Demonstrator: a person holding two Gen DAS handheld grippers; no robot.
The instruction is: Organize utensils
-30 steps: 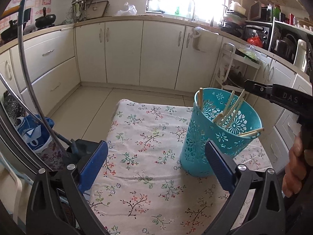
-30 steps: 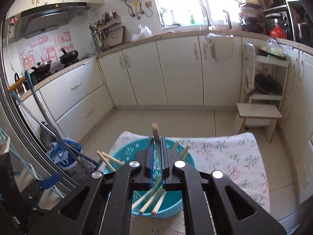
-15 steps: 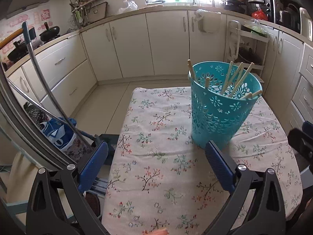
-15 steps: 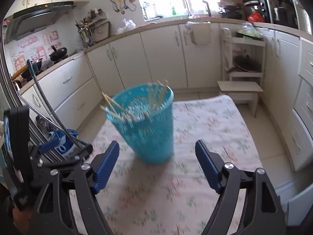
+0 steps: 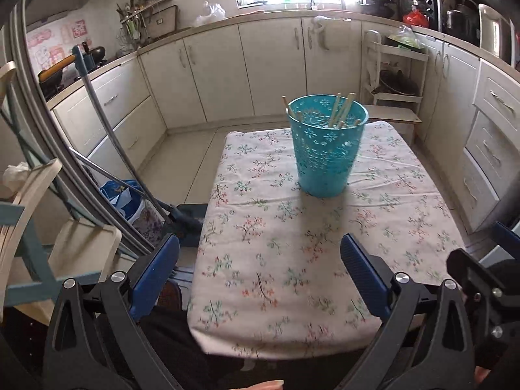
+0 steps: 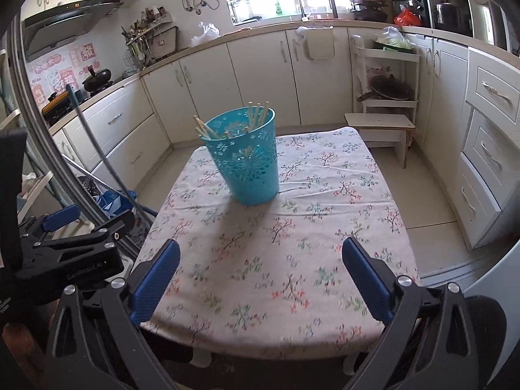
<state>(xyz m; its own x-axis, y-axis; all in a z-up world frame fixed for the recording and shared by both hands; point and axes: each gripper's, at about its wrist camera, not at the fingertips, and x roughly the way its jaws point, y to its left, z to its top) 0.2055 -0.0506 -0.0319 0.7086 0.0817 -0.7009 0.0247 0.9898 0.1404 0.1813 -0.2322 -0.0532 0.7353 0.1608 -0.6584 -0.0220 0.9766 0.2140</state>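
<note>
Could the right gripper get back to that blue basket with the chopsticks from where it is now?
Probably yes. The right gripper has its jaws opening with nothing between them, and only bare flowered tablecloth lies between it and the blue basket. The chopsticks stand inside, and nothing blocks the way.

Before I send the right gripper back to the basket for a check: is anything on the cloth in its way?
Nothing visible is. The right gripper, its jaws opening with nothing between them, faces the turquoise basket of chopsticks across bare floral tablecloth. The left gripper sits off to the side.
</note>
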